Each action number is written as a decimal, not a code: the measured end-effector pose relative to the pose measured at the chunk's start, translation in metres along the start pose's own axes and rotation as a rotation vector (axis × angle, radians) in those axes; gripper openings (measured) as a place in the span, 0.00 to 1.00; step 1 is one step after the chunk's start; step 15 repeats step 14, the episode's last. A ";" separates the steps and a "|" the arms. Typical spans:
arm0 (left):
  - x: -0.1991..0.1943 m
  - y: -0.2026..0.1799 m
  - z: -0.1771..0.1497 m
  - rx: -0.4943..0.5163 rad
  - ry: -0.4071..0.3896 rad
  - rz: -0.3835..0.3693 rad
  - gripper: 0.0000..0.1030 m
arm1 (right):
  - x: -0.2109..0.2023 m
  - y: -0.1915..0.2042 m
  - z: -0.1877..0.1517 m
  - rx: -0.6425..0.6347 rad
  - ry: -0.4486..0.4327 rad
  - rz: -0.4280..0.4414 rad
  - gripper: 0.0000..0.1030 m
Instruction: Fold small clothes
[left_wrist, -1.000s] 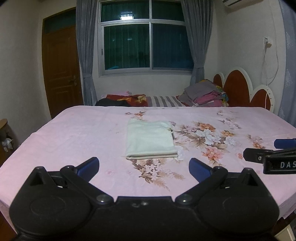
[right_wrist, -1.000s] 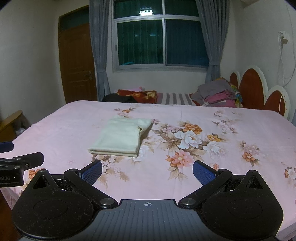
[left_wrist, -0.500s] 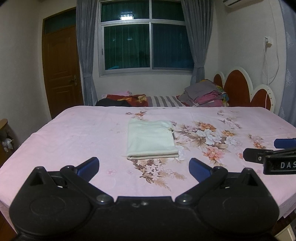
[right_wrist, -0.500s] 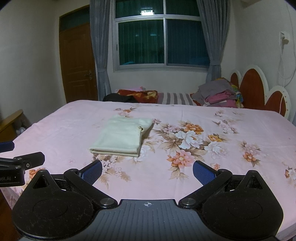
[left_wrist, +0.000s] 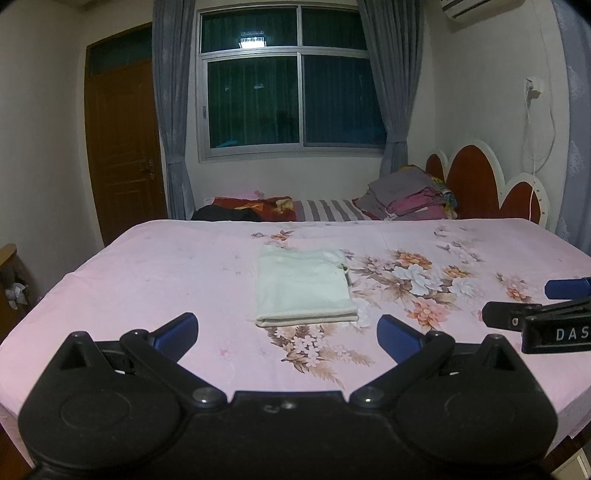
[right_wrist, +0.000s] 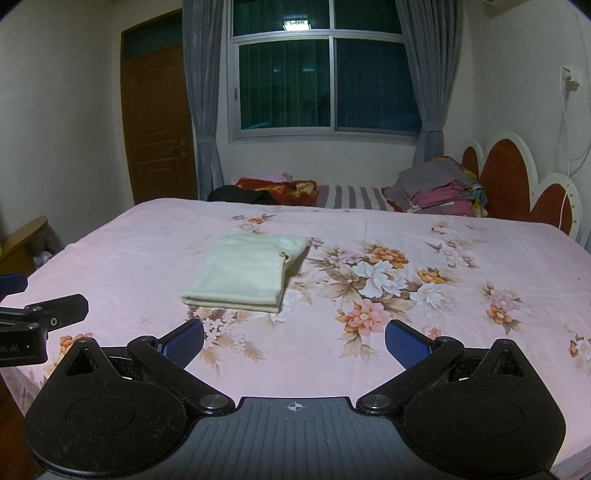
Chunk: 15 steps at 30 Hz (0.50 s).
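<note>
— Biggest first: wide bed under a pink floral-printed sheet (left_wrist: 155, 280), filling both views.
— And on it?
— Pale cream cloth folded into a flat rectangle (left_wrist: 303, 288), lying around the middle of the sheet, long axis running away toward the window, thick folded edge nearest, loose corner and small tag at the far right.
— From the tools, which way?
— Straight ahead of the left black two-finger gripper with blue pads (left_wrist: 286, 328), well apart, not touching. From the right black gripper with blue pads (right_wrist: 293, 341), ahead but off to the left (right_wrist: 243, 271).
— Nearer hand?
— Probably the left, sitting square to the near edge; only a judgement.
— Fingers?
— Both spread wide, holding nothing, hovering above the near part of the sheet.
— Stage?
— Looks folded already; possibly one more fold across the long axis, far end brought to near, otherwise done. Hard to say.
</note>
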<state>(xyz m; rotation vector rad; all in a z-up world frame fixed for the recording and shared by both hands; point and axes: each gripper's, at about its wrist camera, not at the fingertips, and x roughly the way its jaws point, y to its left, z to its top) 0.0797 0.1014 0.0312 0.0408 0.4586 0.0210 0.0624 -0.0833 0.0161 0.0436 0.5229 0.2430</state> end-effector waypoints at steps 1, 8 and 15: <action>-0.001 0.000 -0.001 0.002 0.001 0.001 1.00 | 0.000 0.000 0.000 -0.001 -0.001 0.001 1.00; 0.001 -0.001 -0.002 0.014 0.004 0.005 0.99 | 0.000 -0.003 0.001 -0.006 0.001 0.001 1.00; 0.000 -0.006 -0.005 0.033 -0.023 0.034 1.00 | 0.000 -0.006 -0.001 -0.007 0.003 0.010 1.00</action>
